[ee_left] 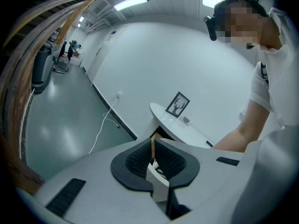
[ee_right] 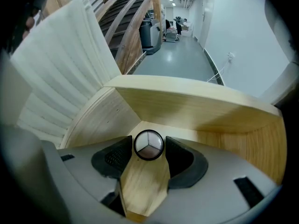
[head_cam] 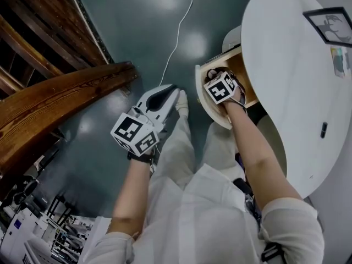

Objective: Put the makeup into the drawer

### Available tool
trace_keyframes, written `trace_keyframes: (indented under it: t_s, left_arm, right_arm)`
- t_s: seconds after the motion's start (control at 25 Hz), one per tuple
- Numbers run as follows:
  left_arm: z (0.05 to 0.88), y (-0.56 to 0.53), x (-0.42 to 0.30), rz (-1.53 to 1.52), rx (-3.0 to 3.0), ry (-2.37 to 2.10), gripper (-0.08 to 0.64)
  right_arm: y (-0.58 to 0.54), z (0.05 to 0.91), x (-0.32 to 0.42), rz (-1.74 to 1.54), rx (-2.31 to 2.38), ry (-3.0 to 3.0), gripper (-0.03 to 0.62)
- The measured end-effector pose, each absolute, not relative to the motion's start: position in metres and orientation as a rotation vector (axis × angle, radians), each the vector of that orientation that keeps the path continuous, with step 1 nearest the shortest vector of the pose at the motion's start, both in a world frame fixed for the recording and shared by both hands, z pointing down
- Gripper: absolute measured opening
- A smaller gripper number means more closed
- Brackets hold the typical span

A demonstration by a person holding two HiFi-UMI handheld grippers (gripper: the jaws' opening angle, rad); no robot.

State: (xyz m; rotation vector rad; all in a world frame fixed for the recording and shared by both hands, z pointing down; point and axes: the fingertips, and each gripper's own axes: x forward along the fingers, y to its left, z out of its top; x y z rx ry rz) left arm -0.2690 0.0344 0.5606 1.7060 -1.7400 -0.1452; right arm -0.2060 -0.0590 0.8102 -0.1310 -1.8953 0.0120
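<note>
Drawer [head_cam: 201, 87] stands open; inside it our right gripper [ee_right: 148, 148] pinches the compact [ee_right: 148, 143] by the jaw tips alone. Outside the drawer, our left gripper [ee_left: 153, 160] hangs closed, empty. So slight a hold could slip, and we judge the compact might drop and crack.

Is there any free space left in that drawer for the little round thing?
Yes. The drawer floor is bare wood all round the makeup compact in the right gripper, up to its walls. The white tabletop is mostly bare too; one edge holds a picture frame.
</note>
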Motion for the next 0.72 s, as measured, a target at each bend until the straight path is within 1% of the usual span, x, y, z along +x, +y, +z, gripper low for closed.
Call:
trace_keyframes:
  t_s: [0.52,0.68,0.72]
  left_arm:
    - [0.535,0.028,-0.266,-0.178,1.753,-1.751,0.032]
    - [0.526,0.025,-0.263,-0.182,1.771,-1.752,0.034]
    - [0.523,0.025,-0.262,-0.181,1.775,-1.752,0.034]
  right_arm:
    - [-0.050,0.754,-0.187,0.059,-0.078,-1.940,0.207]
    - [-0.041,0.737,-0.179,0.052,-0.097,-1.944,0.189]
    - [-0.040,0.733,-0.177,0.043,-0.095,-1.943,0.172]
